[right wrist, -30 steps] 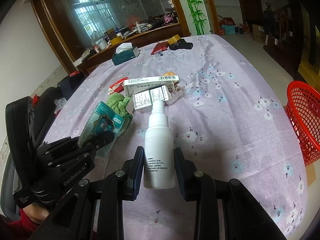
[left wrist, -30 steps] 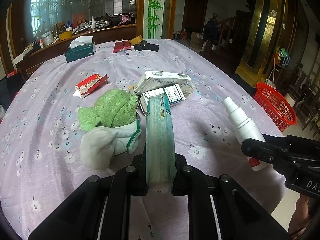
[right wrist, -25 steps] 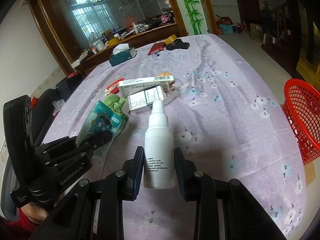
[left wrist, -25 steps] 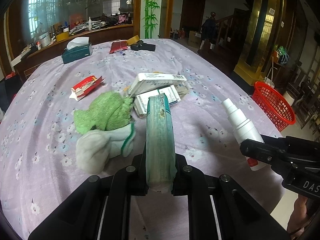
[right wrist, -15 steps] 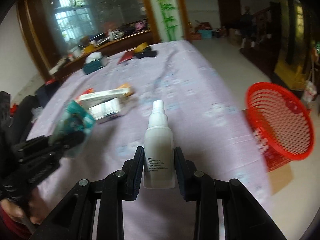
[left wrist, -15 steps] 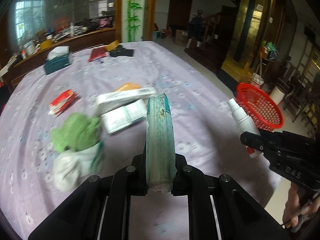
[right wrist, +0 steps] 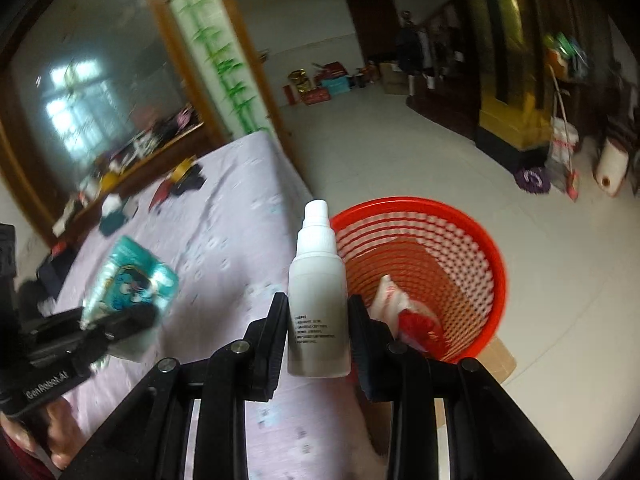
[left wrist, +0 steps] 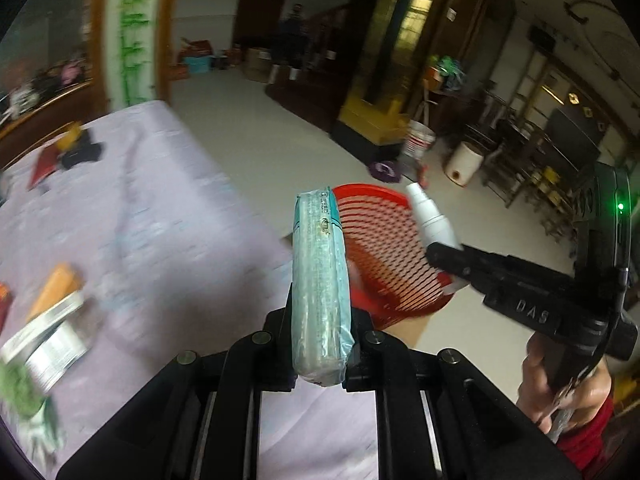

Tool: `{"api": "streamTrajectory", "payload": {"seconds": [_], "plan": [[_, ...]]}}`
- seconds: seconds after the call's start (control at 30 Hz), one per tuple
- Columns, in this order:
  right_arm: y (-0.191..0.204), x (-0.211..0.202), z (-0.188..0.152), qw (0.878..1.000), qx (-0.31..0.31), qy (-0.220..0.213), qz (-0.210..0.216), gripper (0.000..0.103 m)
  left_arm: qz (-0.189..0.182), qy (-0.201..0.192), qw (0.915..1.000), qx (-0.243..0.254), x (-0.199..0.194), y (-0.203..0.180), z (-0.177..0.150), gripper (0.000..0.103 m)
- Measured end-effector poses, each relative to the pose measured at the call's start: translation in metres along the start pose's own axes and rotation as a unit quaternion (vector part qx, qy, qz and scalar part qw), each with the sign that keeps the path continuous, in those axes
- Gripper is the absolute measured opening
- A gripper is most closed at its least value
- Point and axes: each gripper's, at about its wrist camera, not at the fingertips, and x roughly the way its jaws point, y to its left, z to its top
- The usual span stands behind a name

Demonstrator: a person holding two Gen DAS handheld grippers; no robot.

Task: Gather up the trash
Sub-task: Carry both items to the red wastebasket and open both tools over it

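My left gripper [left wrist: 320, 354] is shut on a teal tissue pack [left wrist: 320, 280], held edge-on above the table's right edge; the pack also shows in the right wrist view [right wrist: 132, 284]. My right gripper [right wrist: 318, 336] is shut on a white spray bottle [right wrist: 318, 300], upright, nozzle away from me; it also shows in the left wrist view [left wrist: 430, 216]. A red mesh basket [right wrist: 472, 240] stands on the floor beside the table, just beyond both grippers, with white and red trash [right wrist: 404, 312] inside. The basket shows behind the pack in the left wrist view [left wrist: 384, 248].
The table has a lilac flowered cloth [left wrist: 160, 240]. White boxes [left wrist: 48, 344], an orange packet [left wrist: 56, 284] and a green cloth [left wrist: 20, 388] lie at its left. Dark items [left wrist: 80, 152] sit at the far end. Buckets and chairs stand on the tiled floor beyond the basket.
Both grippers have swung right, away from the table's middle toward the red basket, still holding the tissue pack and the spray bottle. The basket is now close in front.
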Motion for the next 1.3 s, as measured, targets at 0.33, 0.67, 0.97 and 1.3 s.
{"api": "streamTrajectory", "payload": {"seconds": [0.33, 0.67, 0.97, 1.3], "plan": [[-0.065, 0.013, 0.022, 0.998, 0.056, 0.002, -0.026, 0.037, -0.012, 0.015, 0.9998, -0.009, 0.078, -0.035, 0.043, 0.062], [-0.052, -0.011, 0.01, 0.998, 0.041, -0.026, -0.031, 0.039, 0.011, -0.039, 0.9991, -0.011, 0.023, -0.013, 0.021, 0.068], [0.034, -0.015, -0.018, 0.999, -0.025, -0.007, 0.029, 0.046, 0.053, -0.045, 0.9972, -0.028, -0.045, 0.032, -0.036, 0.071], [0.132, 0.006, -0.051, 0.991, -0.099, 0.028, 0.083, 0.055, 0.117, -0.03, 0.9862, -0.113, -0.122, 0.146, -0.117, 0.071]]}}
